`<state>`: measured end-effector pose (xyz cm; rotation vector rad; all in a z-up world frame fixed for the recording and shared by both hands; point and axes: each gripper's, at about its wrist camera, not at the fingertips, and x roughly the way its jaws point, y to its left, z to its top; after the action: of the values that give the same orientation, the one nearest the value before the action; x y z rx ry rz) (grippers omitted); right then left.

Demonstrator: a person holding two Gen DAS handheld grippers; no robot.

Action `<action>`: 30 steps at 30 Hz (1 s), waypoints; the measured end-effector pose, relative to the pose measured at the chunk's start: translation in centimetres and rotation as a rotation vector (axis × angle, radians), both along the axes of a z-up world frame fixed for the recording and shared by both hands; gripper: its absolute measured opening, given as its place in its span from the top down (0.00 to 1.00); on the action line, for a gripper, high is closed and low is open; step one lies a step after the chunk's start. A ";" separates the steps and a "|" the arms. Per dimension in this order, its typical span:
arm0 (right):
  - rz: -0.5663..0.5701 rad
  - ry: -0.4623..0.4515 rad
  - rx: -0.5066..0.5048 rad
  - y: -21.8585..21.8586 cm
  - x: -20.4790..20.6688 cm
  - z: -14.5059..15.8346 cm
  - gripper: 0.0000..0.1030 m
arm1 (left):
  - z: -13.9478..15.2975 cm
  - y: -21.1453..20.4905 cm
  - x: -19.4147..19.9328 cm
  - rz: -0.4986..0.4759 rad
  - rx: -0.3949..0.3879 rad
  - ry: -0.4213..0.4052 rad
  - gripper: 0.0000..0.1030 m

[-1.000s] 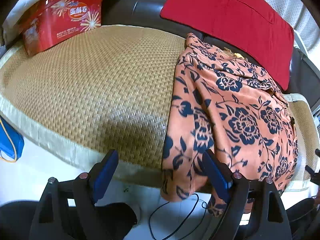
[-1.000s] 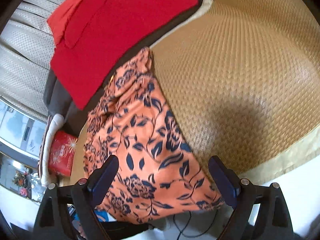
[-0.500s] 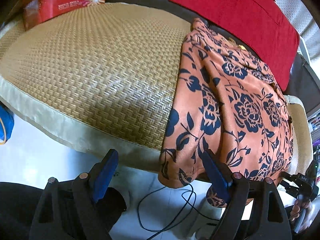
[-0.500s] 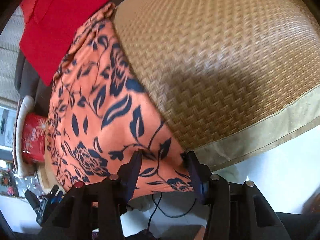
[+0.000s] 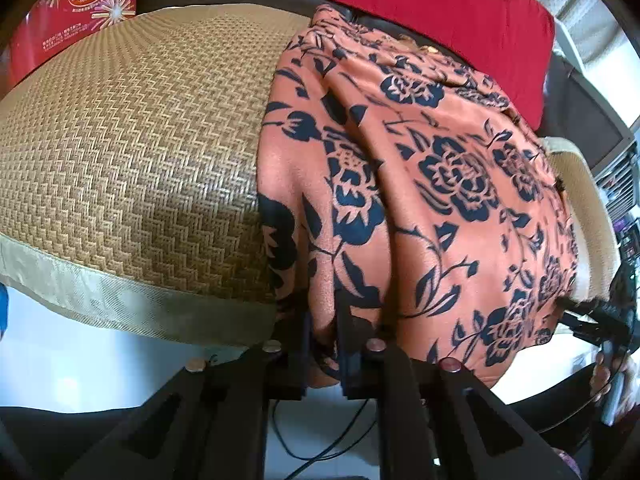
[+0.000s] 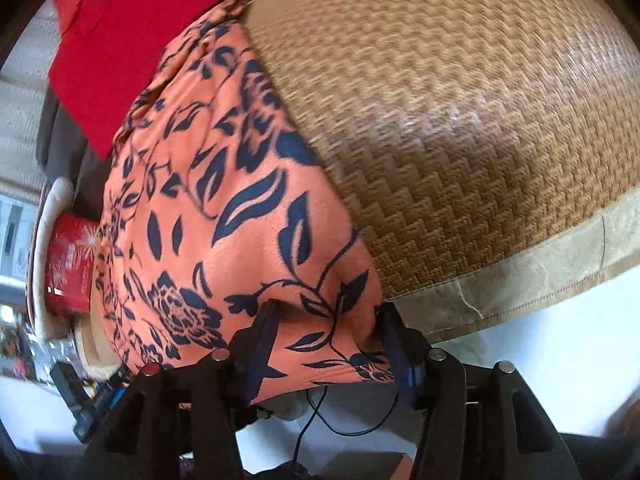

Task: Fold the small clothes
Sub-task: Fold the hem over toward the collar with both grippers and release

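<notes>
Both grippers on garment hem at mat's front edge.
Left gripper [image 5: 325, 344] is pinched tight on the floral garment [image 5: 432, 184]; right gripper [image 6: 326, 350] clasps a bunched fold, fingers partly apart. Garment overhangs the woven mat [image 5: 132, 128].

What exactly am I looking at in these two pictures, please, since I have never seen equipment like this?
No robot here: a person holds a two-finger gripper in each hand, each carrying a fisheye camera looking along its fingers. One picture is from the left gripper, the other from the right gripper. An orange floral garment lies on a woven mat, its hem hanging over the edge. The left gripper is pinched shut on that hem. The right gripper's fingers straddle the hem too, with a gap between them.
</notes>
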<state>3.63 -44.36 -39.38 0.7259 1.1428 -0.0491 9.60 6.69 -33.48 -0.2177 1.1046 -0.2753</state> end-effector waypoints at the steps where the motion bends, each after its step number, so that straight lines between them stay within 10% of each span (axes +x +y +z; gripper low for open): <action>1: 0.023 -0.007 -0.007 0.5 0.0 0.1 0.78 | 0.2 -0.1 0.0 -0.001 -0.011 -0.008 0.91; 4: 0.060 -0.056 -0.037 1.5 0.0 1.0 0.82 | 0.4 0.1 0.1 -0.008 -0.016 -0.007 0.90; 8: 0.019 -0.024 -0.016 1.2 0.2 0.3 0.79 | -0.2 -0.3 0.5 0.001 0.003 0.034 0.46; 10: 0.010 -0.011 0.003 1.2 0.2 0.0 0.77 | -0.3 -0.4 0.2 -0.014 0.016 0.025 0.43; 12: 0.012 -0.013 0.004 1.1 0.3 -0.2 0.77 | -0.4 -1.1 0.1 -0.038 0.025 0.013 0.50; 14: 0.052 -0.027 -0.022 1.6 0.7 -0.2 0.77 | -0.5 -1.7 0.1 -0.055 0.057 0.015 0.90; 30: 0.008 -0.434 0.270 2.0 1.6 6.8 0.85 | 9.4 1.8 1.5 -0.044 -0.270 -0.194 0.94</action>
<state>5.27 -42.37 -32.55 0.9185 0.7420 0.2633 11.06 8.53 -24.13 -0.3989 0.8788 -0.4759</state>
